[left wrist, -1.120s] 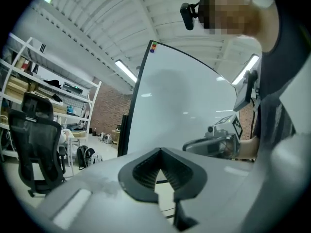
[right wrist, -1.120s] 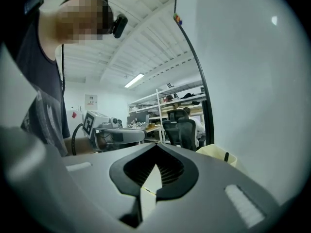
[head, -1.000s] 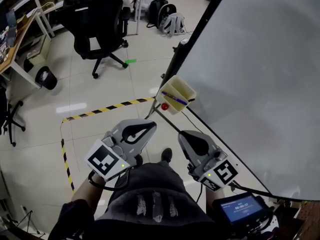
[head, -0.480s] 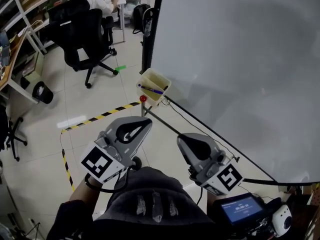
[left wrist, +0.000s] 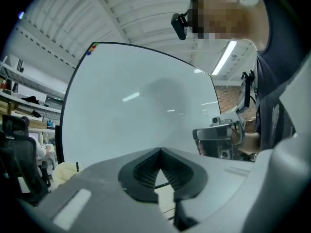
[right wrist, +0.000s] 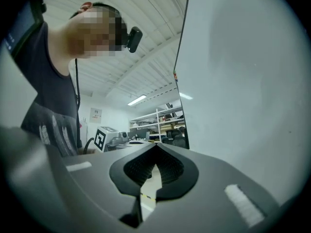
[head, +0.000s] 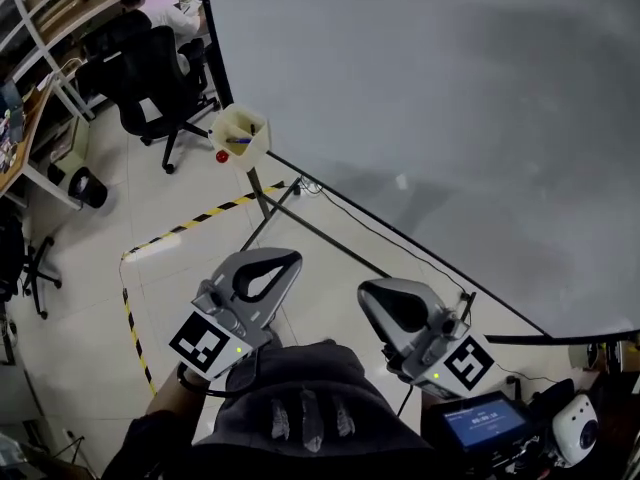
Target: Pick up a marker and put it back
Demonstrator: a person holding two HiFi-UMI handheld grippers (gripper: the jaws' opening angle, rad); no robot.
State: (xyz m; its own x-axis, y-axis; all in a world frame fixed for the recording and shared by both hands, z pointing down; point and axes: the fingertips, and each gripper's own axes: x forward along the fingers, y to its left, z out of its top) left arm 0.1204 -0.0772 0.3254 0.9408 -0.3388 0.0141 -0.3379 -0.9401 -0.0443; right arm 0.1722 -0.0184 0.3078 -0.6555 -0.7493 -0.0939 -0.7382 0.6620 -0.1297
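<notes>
A cream marker holder (head: 240,132) hangs at the lower left corner of the big whiteboard (head: 450,98), with a blue marker (head: 238,139) lying in it and a small red knob (head: 222,156) beside it. Both grippers are held low, well short of the holder. My left gripper (head: 288,260) is shut and empty; in its own view the jaws (left wrist: 159,152) meet in front of the whiteboard (left wrist: 141,101), and the holder (left wrist: 62,172) shows at the lower left. My right gripper (head: 376,294) is also shut with nothing in it (right wrist: 155,147).
The whiteboard's stand legs (head: 300,226) cross the floor ahead. Yellow-black tape (head: 195,225) marks the floor on the left. An office chair (head: 150,68), a seated person (head: 150,6), a desk and a bin (head: 85,183) stand far left. A small screen (head: 482,418) sits at lower right.
The head view has swung right and up along the whiteboard, so the holder has slid from the middle to the upper left. Both grippers stay shut and about where they were.
</notes>
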